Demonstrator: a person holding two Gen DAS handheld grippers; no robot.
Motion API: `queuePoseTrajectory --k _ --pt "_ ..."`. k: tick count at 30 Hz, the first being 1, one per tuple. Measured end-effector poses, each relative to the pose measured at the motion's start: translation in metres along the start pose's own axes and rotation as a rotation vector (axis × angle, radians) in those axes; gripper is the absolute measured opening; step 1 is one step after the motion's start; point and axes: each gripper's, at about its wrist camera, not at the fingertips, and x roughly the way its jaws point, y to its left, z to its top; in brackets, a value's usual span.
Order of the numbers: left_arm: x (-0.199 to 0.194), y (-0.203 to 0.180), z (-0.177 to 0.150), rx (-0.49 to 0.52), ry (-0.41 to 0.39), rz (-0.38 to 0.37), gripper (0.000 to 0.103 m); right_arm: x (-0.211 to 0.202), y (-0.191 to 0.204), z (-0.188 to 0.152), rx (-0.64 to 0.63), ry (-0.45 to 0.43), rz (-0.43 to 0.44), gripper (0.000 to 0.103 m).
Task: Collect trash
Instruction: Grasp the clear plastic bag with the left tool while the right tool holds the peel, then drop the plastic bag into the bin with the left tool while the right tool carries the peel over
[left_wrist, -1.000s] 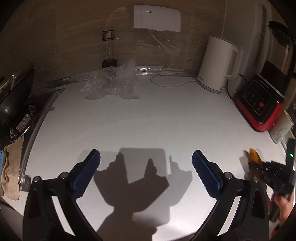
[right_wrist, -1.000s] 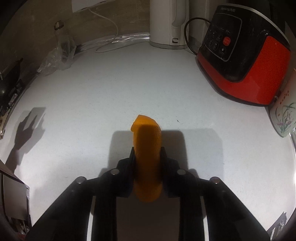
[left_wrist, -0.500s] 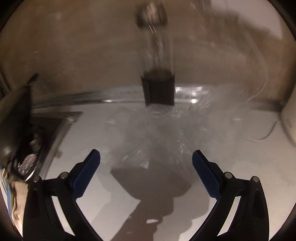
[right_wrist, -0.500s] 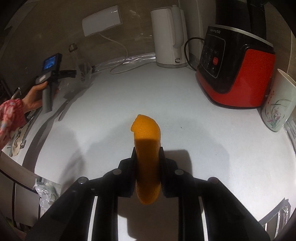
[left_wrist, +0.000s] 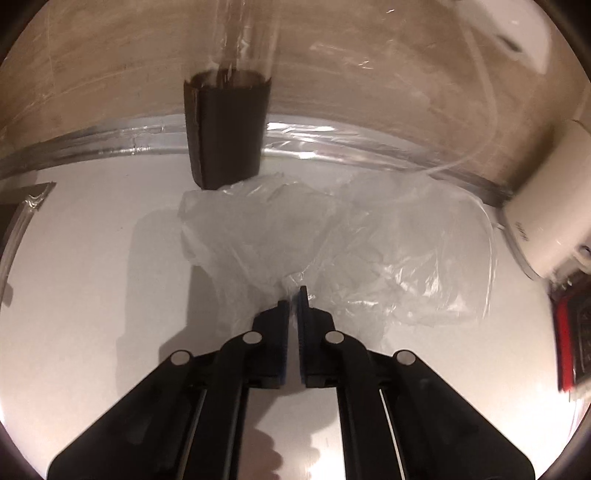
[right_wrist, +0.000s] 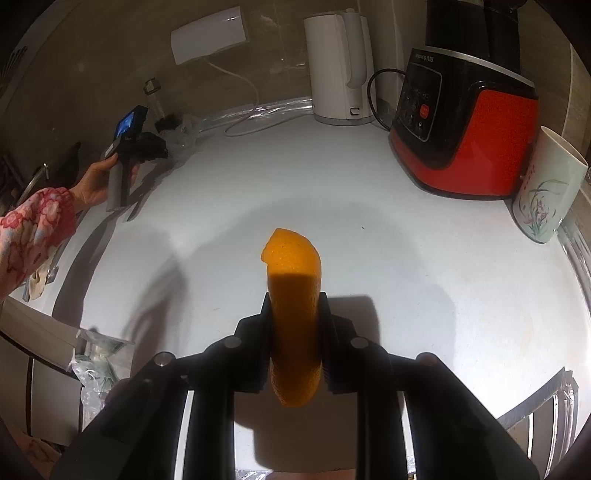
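Left wrist: bottle (left_wrist: 236, 44) top cropped.

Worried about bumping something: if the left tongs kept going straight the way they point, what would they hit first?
The left tongs are already at the crumpled clear plastic bag, so that comes first. Beyond it stands the dark-based glass bottle, slightly to the left; depth is hard to judge.

Orange peel (right_wrist: 293, 280); clear bag (left_wrist: 332, 236); white counter (right_wrist: 406, 258); white kettle (right_wrist: 338, 70); red-and-black blender (right_wrist: 465, 129); white cup (right_wrist: 546, 192), floral sprig; pink floral sleeve (right_wrist: 35, 229); blue pads (left_wrist: 302, 314).
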Motion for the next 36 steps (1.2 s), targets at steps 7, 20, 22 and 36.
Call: queuePoseTrajectory --k 7,20,22,36 --pt "-0.11 -0.001 -0.047 0.098 -0.103 -0.121 0.004 -0.027 0.024 0.0 0.0 -0.033 0.03 0.023" --pt "-0.303 -0.006 -0.242 0.299 -0.078 -0.26 0.004 -0.102 0.111 -0.078 0.082 -0.048 0.098 0.023" --pt "-0.313 -0.002 -0.276 0.337 -0.025 -0.287 0.004 -0.115 0.124 -0.097 0.111 -0.048 0.087 0.023" --pt "-0.262 0.024 -0.495 0.653 0.308 -0.286 0.004 -0.199 0.191 -0.193 0.251 -0.102 -0.048 0.024"
